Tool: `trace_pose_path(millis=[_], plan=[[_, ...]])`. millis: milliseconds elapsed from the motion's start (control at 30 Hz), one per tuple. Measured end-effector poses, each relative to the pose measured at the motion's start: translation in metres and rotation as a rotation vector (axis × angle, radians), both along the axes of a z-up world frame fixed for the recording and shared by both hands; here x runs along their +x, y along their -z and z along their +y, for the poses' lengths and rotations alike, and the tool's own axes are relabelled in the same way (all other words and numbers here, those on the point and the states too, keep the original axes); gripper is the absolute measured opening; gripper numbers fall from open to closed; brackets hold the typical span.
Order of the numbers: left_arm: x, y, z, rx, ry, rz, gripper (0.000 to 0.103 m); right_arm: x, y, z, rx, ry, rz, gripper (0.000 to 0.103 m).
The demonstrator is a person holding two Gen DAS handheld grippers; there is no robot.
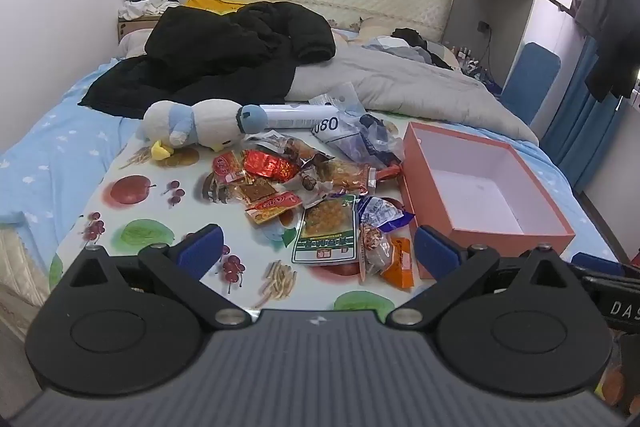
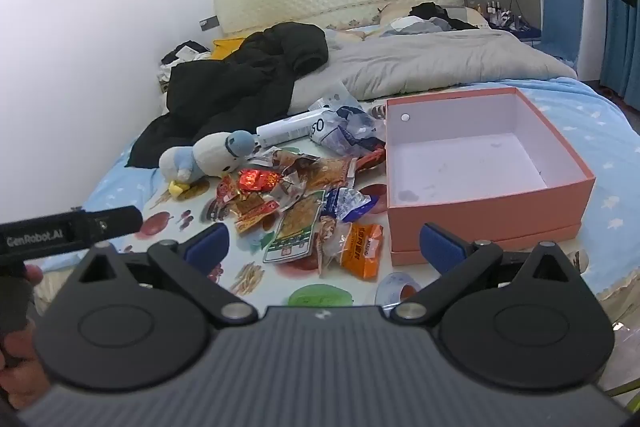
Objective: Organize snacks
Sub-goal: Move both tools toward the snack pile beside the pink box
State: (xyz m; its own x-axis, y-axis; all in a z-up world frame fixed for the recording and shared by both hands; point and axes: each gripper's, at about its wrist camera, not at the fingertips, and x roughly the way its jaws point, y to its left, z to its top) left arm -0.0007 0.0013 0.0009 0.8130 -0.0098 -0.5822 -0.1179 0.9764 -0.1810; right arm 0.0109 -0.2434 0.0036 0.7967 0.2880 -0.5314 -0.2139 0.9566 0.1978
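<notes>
A heap of snack packets (image 1: 304, 187) (image 2: 304, 203) lies on a fruit-print cloth (image 1: 132, 219) (image 2: 320, 295) spread over the bed. Among them are a green-framed packet (image 1: 326, 231) (image 2: 298, 227) and an orange packet (image 1: 402, 261) (image 2: 362, 249). To the right stands an empty salmon-pink box (image 1: 492, 227) (image 2: 480, 215) with a white inside. My left gripper (image 1: 316, 251) hovers open above the near edge of the pile, nothing between its blue pads. My right gripper (image 2: 324, 243) is likewise open and empty, just short of the packets and the box's near corner.
A plush penguin (image 1: 192, 129) (image 2: 208, 157) and a white tube (image 1: 296, 117) (image 2: 288, 129) lie behind the snacks. A black jacket (image 1: 224, 55) (image 2: 240, 83) and grey duvet (image 1: 400, 83) (image 2: 432, 63) cover the far bed. A tape roll (image 2: 398, 289) sits near the box.
</notes>
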Motion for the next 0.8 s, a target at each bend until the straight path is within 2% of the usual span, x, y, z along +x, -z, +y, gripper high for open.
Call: trace_pose_path(millis=[67, 200, 233, 333, 367, 533, 800], plan=[[-0.002, -0.001, 0.001, 0.005, 0.003, -0.002, 0.103, -0.002, 0.002, -0.001, 0.012, 0.002, 0.011, 0.103], [0.000, 0.003, -0.007, 0.064, -0.001, 0.015, 0.103, -0.005, 0.008, -0.006, 0.020, 0.007, 0.032, 0.103], [0.000, 0.004, -0.006, 0.058, 0.003, 0.015, 0.103, -0.005, 0.010, 0.001, -0.006, 0.006, 0.038, 0.103], [-0.005, 0.005, -0.005, 0.050, -0.001, 0.001, 0.103, -0.002, 0.011, -0.002, 0.008, 0.003, 0.047, 0.103], [-0.004, 0.006, -0.005, 0.049, 0.003, 0.004, 0.103, -0.006, 0.012, -0.006, 0.022, -0.001, 0.023, 0.103], [0.004, 0.010, -0.005, 0.044, 0.017, 0.014, 0.103, -0.007, 0.014, -0.002, -0.010, -0.012, 0.021, 0.103], [0.001, 0.009, -0.008, 0.062, 0.033, 0.004, 0.103, -0.008, 0.012, 0.004, -0.017, -0.019, 0.036, 0.103]])
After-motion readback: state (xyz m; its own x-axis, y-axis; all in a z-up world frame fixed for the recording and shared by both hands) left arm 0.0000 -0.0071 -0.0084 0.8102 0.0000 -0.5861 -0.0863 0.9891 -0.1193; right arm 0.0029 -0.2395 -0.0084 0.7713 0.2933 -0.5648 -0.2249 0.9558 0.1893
